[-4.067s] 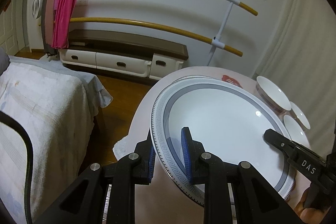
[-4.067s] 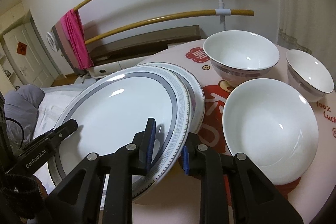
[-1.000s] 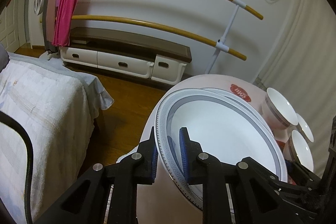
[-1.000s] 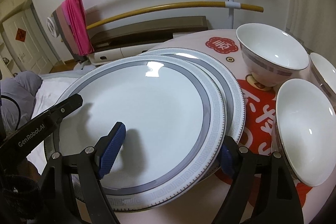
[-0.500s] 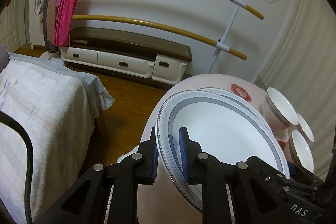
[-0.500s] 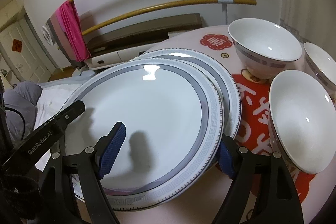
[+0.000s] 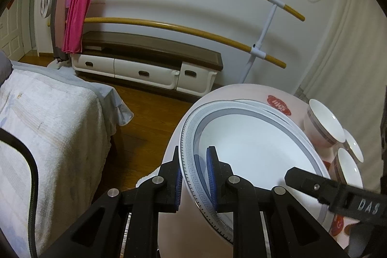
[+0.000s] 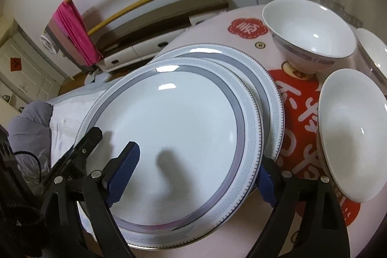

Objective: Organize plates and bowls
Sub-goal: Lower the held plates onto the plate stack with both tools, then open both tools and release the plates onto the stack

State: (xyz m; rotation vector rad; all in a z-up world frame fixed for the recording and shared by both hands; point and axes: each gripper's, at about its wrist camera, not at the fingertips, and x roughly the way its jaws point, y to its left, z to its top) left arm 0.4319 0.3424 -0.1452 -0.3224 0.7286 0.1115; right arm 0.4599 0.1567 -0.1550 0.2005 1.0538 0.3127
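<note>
Since top plate (image 8: 174, 127) is hard, smooth, breakable: hold by rim. Sits on second plate (image 8: 271, 98), table (image 7: 244, 96) edge. Left gripper (image 7: 193, 175) pinches near rim. Right gripper (image 8: 193, 171) opening, wide across plate, pads off. Bowls (image 8: 312, 40) beside.

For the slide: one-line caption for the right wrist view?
Right tongs opening over top plate, stacked on second plate; three bowls beside.
</note>
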